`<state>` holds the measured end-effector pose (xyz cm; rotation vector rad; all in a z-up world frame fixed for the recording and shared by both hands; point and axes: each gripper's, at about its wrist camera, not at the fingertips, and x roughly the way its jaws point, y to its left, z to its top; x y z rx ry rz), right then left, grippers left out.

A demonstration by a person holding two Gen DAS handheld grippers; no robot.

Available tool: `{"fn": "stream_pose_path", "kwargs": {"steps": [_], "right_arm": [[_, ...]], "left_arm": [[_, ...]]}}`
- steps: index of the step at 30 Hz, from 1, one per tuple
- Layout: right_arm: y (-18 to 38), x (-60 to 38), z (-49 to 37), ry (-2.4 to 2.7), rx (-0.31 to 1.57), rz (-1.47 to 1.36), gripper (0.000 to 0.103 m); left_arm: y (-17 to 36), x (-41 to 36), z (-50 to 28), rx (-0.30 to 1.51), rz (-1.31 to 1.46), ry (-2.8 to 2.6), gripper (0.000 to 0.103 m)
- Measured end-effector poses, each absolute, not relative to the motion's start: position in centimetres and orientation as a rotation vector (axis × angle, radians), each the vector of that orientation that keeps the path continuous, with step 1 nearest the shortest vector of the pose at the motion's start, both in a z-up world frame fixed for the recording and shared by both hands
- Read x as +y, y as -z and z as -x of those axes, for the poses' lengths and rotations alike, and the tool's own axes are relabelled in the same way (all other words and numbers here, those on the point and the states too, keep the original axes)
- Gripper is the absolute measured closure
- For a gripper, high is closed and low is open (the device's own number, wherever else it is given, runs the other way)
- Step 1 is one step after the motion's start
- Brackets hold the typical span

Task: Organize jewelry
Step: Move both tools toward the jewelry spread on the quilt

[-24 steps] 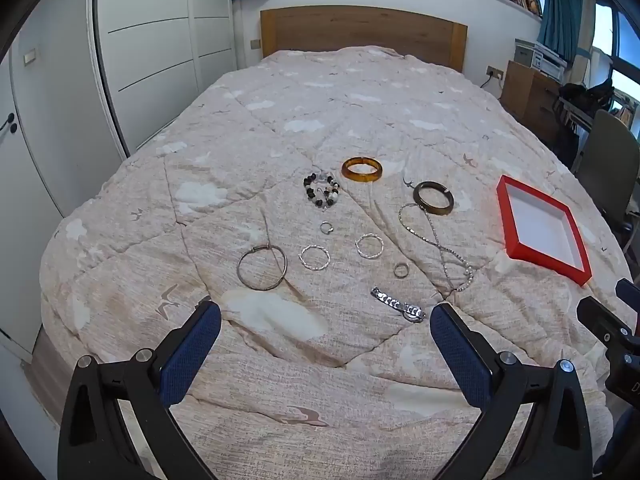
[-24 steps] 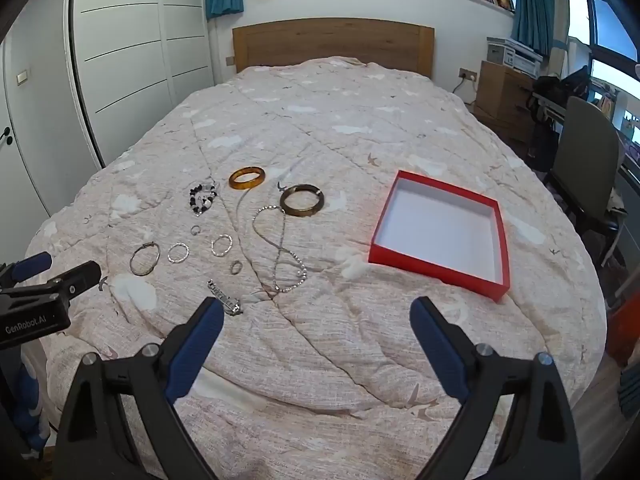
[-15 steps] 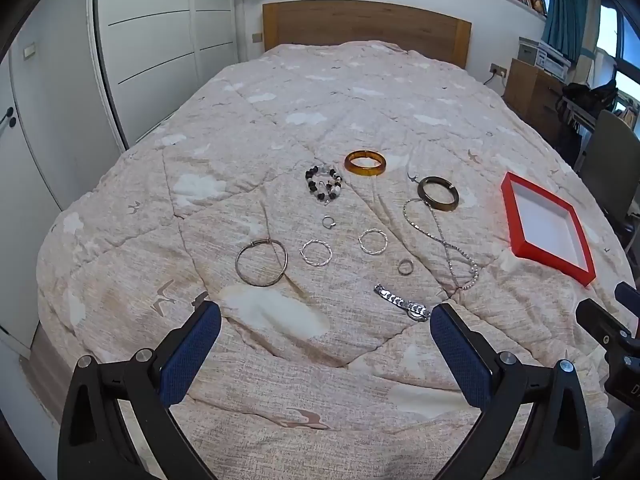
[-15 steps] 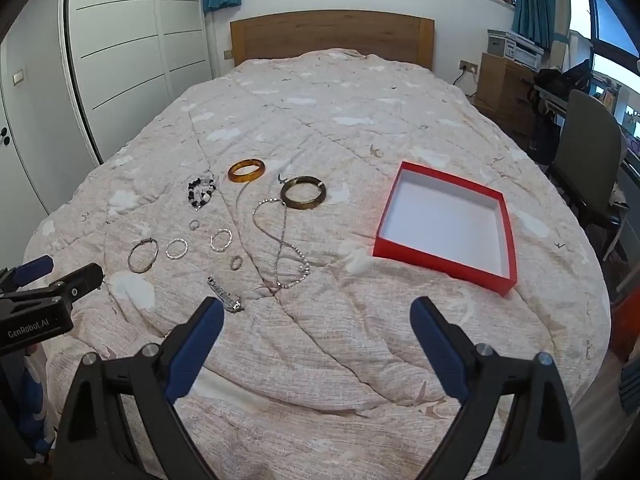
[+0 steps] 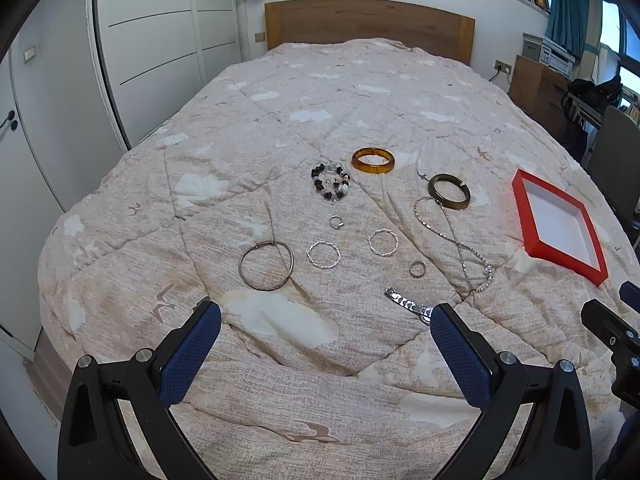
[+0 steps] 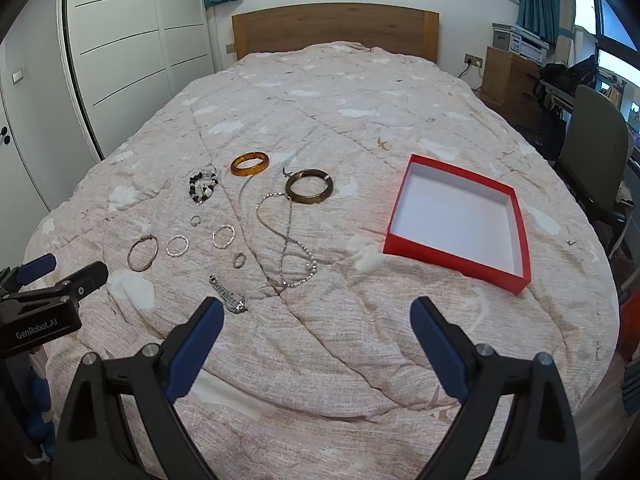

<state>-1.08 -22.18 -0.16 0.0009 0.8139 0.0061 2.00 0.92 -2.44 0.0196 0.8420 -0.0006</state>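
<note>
Left tongs (image 5: 326, 336) spread wide, nothing between the blue pads, hovering over the near end of the bed (image 5: 360, 92). Right tongs (image 6: 318, 330) likewise wide apart, holding nothing, above the quilt w/ the left tongs' body poking in at the view's left edge.

Closest to the left tongs: flat silver link bracelet (image 5: 408, 305), just beside the right-hand pad tip in the left view; in the right view it sits just by the left-hand pad. Beyond it, a small silver ring (image 5: 417, 269). To the left, a large thin wire bangle (image 5: 266, 265), then two twisted silver hoops (image 5: 323, 255) and (image 5: 383, 242) side by side, apart from each other. A tiny ring (image 5: 336, 222) lies behind them.

Further back: black-and-white bead bracelet (image 5: 331, 182), amber bangle (image 5: 373, 161), dark brown bangle (image 5: 448, 191). A long silver chain necklace (image 5: 454, 240) loops from touching the brown bangle down toward the tongs.

Red box (image 6: 456, 260), white inside, lies open on the quilt to the right, well apart from all jewelry; nothing in it.

Room: wooden headboard (image 6: 336, 28), white wardrobe (image 6: 120, 60), chair (image 6: 592, 144).
</note>
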Motion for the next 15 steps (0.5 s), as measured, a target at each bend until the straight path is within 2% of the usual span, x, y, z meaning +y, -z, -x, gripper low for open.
{"fn": "stream_pose_path", "kwargs": {"steps": [15], "right_arm": [[1.1,-21.5,0.6,-0.042,0.838,0.001,0.008]], "left_arm": [[2.7,2.2,-2.3,0.841,-0.007,-0.03,0.0]]}}
